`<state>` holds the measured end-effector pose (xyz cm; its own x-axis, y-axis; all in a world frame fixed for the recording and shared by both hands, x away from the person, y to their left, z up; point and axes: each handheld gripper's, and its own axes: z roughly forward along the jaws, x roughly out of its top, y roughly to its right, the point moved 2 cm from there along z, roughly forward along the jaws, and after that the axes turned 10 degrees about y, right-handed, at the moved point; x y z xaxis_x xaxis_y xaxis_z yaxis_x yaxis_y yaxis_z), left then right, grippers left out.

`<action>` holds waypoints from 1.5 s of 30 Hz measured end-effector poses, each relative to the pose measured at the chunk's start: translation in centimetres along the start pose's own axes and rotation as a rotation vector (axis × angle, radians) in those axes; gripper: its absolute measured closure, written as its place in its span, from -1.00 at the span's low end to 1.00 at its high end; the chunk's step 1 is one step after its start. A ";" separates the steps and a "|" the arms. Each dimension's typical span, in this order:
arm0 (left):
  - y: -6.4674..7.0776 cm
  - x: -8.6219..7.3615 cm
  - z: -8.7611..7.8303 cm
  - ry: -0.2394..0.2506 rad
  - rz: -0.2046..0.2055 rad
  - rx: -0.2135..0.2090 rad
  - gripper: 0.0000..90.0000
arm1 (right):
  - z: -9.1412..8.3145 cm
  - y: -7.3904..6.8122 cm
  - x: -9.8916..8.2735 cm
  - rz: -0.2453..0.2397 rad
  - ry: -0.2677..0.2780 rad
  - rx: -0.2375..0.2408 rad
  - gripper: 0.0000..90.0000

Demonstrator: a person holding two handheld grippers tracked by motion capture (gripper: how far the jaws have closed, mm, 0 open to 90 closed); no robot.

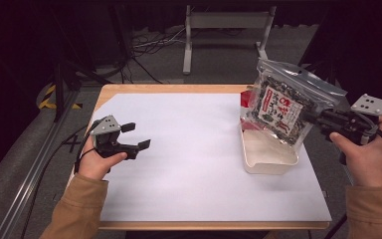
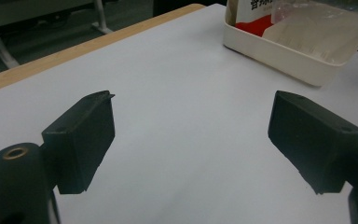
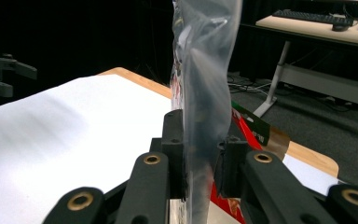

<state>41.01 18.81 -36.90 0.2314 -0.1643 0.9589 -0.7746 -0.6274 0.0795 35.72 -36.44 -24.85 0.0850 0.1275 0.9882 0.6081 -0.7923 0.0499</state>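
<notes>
My right gripper (image 1: 312,118) clamps the snack bag (image 1: 282,104) by its edge and holds it above the white tray (image 1: 268,162) at the table's right. My left gripper (image 1: 132,135) waits at the left, jaws apart and empty. I judge that placing the bag remains.

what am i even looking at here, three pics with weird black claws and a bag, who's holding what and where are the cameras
A person holds a handheld two-jaw tool in each hand. One camera looks down from above; the other two ride on the tools, looking along their black jaws. The left tool is open and empty over the white sheet covering the wooden table. The right tool is shut on a clear plastic zip bag of dark snacks with a red and white label, held above a cream rectangular plastic tray with a red packet behind.
</notes>
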 end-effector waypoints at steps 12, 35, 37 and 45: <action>0.0 -0.2 0.0 -0.009 -0.007 0.001 -0.71 | 1.1 0.0 -1.6 -0.001 -0.064 -0.017 0.71; -0.1 -0.3 0.0 -0.007 -0.021 0.009 -0.72 | 2.2 -0.5 -4.6 0.011 -0.145 0.002 0.71; -0.1 -0.4 0.0 -0.010 -0.021 0.013 -0.72 | 2.1 -0.4 -4.9 0.018 -0.147 0.001 0.71; 0.0 -0.4 0.1 -0.016 -0.019 0.007 -0.73 | 1.8 0.1 -6.1 0.048 -0.131 0.000 0.71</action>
<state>41.02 18.77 -37.33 0.2553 -0.1647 0.9527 -0.7661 -0.6355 0.0954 36.69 -36.27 -31.10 0.2161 0.1661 0.9621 0.6005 -0.7996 0.0032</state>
